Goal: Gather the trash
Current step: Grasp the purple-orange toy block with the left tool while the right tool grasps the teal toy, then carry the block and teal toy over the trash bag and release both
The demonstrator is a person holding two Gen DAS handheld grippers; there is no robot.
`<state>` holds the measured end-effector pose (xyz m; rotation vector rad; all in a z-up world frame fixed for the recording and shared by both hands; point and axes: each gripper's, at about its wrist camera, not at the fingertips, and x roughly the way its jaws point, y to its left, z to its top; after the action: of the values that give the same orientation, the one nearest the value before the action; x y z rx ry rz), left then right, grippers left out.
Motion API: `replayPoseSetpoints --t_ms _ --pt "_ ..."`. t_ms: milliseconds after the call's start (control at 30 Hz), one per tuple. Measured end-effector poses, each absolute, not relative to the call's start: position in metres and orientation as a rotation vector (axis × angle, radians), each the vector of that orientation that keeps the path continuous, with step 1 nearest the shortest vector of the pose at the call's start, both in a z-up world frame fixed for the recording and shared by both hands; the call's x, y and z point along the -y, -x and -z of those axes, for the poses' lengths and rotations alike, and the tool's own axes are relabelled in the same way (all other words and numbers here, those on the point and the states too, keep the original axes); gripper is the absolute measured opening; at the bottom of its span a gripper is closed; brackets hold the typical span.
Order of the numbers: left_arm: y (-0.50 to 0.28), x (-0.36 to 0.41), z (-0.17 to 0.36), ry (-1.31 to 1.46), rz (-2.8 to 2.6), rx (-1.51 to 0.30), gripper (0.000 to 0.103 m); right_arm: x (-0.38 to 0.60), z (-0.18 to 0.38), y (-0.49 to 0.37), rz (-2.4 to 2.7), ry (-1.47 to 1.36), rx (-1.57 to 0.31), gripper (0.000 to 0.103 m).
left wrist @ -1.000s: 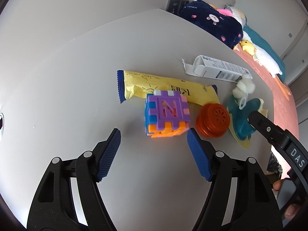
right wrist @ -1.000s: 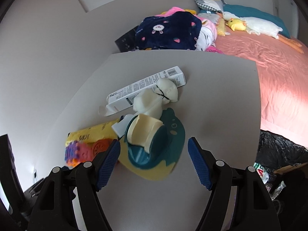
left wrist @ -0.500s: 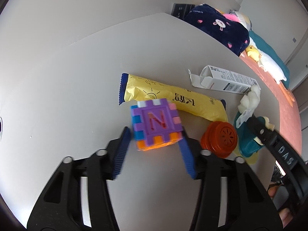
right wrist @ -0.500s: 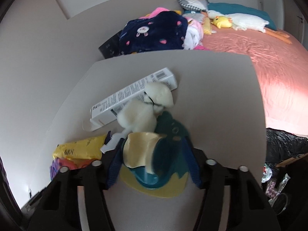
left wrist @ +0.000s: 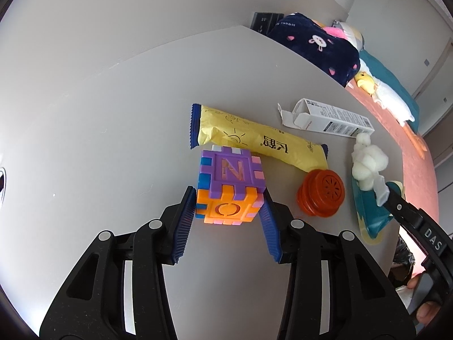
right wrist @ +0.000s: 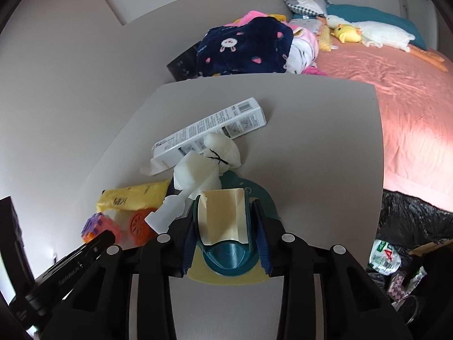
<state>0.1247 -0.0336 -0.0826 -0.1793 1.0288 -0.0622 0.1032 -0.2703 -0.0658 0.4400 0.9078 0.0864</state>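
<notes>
My left gripper [left wrist: 230, 202] is shut on a foam puzzle cube [left wrist: 230, 185], purple on top and orange in front, on the grey table [left wrist: 113, 113]. Behind it lies a yellow snack wrapper [left wrist: 260, 144], with an orange round cap [left wrist: 321, 197] to its right. My right gripper [right wrist: 225, 223] is shut on a teal holder with a cream piece [right wrist: 223, 221]. White foam lumps [right wrist: 206, 164] and an empty white carton [right wrist: 209, 130] lie just beyond it. The carton also shows in the left wrist view [left wrist: 331, 117].
A black trash bag [right wrist: 407, 226] with wrappers sits below the table's right edge. A bed [right wrist: 396, 85] with a pink sheet, a navy blanket [right wrist: 243, 48] and plush toys stands behind the table. A black device [right wrist: 182, 65] sits at the far edge.
Both grippers moved forward and closed. The left one closed onto the puzzle cube, the right one onto the teal holder.
</notes>
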Motion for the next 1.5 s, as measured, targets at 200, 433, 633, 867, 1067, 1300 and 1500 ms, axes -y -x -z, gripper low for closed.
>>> replayPoseSetpoints --t_ms 200,433,633,867,1067,1300,1500 --pt "-0.112 0.035 0.068 0.166 0.078 -0.994 0.044 0.277 0.05 -0.085 -0.118 -0.459 -0.872 0.038" --pt "-0.101 0.039 0.042 0.171 0.106 -0.938 0.044 0.265 0.017 -0.067 -0.127 -0.297 -0.799 0.038" --pt "-0.089 0.04 0.029 0.181 0.125 -0.913 0.044 0.263 0.001 -0.052 -0.137 -0.276 -0.762 0.038" --pt "-0.077 0.041 0.016 0.183 0.142 -0.88 0.044 0.264 -0.011 -0.038 -0.13 -0.27 -0.732 0.038" --pt "-0.068 0.041 0.011 0.184 0.155 -0.865 0.044 0.264 -0.017 -0.027 -0.123 -0.256 -0.719 0.038" --pt "-0.064 0.045 0.007 0.181 0.169 -0.853 0.044 0.268 -0.021 -0.016 -0.117 -0.259 -0.704 0.038" --pt "-0.063 0.057 0.004 0.158 0.196 -0.85 0.044 0.278 -0.023 -0.006 -0.095 -0.269 -0.694 0.038"
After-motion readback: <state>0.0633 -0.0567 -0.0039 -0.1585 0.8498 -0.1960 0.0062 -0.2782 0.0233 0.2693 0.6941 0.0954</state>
